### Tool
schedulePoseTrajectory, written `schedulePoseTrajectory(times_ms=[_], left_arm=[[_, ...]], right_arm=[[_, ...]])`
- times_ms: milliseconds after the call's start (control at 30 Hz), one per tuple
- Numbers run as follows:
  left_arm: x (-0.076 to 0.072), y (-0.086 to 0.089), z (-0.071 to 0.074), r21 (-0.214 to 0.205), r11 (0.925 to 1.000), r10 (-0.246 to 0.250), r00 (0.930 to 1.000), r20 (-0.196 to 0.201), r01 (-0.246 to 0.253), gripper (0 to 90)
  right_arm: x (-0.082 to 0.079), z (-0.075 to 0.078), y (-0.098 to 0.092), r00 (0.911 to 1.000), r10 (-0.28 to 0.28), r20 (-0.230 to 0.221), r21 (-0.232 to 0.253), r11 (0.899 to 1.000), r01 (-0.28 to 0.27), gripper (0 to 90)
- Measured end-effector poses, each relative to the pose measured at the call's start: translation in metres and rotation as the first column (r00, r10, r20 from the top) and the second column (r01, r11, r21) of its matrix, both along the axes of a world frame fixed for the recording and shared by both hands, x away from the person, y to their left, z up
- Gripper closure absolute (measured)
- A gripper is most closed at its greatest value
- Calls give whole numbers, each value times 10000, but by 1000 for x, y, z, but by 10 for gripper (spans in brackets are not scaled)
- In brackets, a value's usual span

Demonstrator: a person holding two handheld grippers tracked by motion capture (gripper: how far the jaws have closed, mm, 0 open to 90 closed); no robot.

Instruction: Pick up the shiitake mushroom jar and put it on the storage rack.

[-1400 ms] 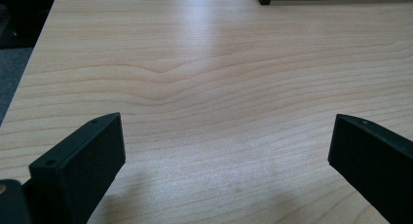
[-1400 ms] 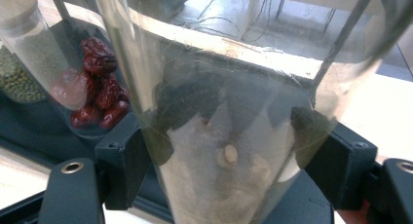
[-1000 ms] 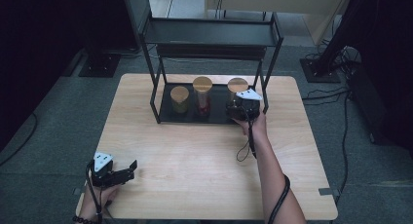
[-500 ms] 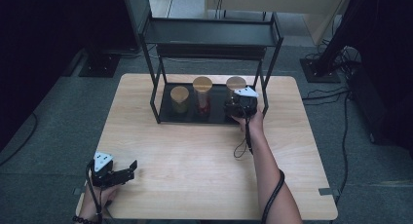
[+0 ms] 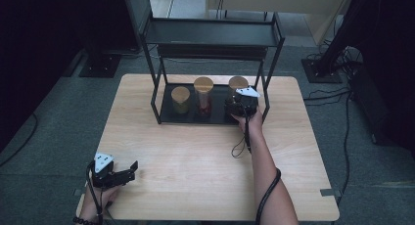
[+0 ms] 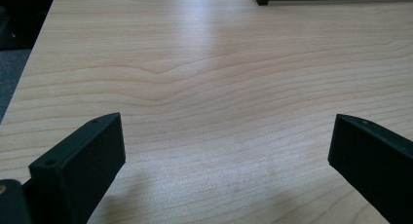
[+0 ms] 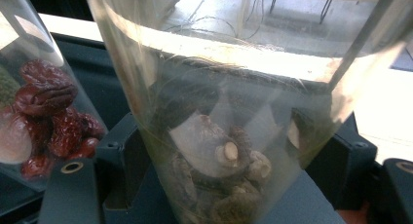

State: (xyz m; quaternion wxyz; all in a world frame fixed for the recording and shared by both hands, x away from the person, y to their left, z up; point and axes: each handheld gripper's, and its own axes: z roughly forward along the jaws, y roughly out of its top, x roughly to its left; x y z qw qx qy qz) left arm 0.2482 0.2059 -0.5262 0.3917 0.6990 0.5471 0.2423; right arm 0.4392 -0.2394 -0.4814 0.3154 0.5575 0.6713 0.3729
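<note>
Gripping the clear glass jar of dried mushrooms (image 7: 214, 136) on the black rack's bottom tray (image 5: 169, 118), the right gripper (image 5: 240, 106) fingers clamp it; tilting could knock the neighbouring date jar (image 5: 203, 95). Left gripper (image 5: 128, 170) fingers gape wide over bare bench (image 5: 195, 156).

Light wooden table (image 5: 195, 156) on dark grey-green carpet (image 5: 54, 137). Black metal two-tier shelf rack (image 5: 210, 34) at table's far edge. Deep shadow at left and right. Black stand bases (image 5: 100, 66) on floor at both far corners, cables (image 5: 342, 95) trailing at right. Brighter pale floor strip (image 5: 166, 2) beyond rack.
</note>
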Motion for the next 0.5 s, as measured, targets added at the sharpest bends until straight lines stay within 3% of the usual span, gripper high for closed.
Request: schedulePoseTrajectory(times_ms=[133, 267, 500], left_arm=[[0, 1, 0, -47, 10000, 12, 10000, 8, -11, 2], [0, 1, 0, -50, 10000, 11, 10000, 5, -11, 2], [0, 0, 0, -38, 10000, -4, 10000, 3, 4, 2]], right_arm=[[-1, 0, 1, 10000, -60, 27, -48, 10000, 60, 228], [-5, 3, 1, 9978, 290, 596, 522, 9981, -322, 14], [-9, 9, 5, 9980, 162, 616, 414, 9990, -188, 0]])
